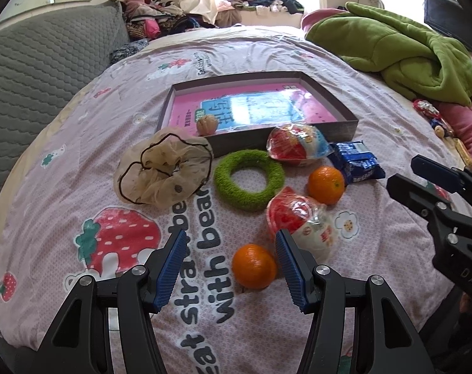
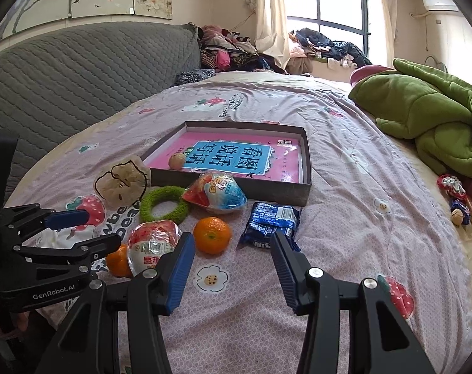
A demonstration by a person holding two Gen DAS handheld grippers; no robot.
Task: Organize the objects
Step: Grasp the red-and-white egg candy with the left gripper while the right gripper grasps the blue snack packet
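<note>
Nearest round orange mandarin [image 1: 254,265]: lodged low centre in the left wrist view, just ahead of the released left tongs [image 1: 229,243], toward their right pad. Right tongs [image 2: 233,249]: released, nothing held, farther off. Shallow grey cardboard tray [image 1: 345,127]: beyond, upper centre. Surface: pink strawberry-print bedsheet [image 1: 80,162]; bedroom, window behind.

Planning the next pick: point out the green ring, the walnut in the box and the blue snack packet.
green ring [image 1: 236,201]: left wrist view, near side of its fuzzy band.
walnut [image 1: 207,123]: left wrist view, middle of shell.
blue snack packet [image 2: 271,223]: right wrist view, middle of wrapper.
</note>
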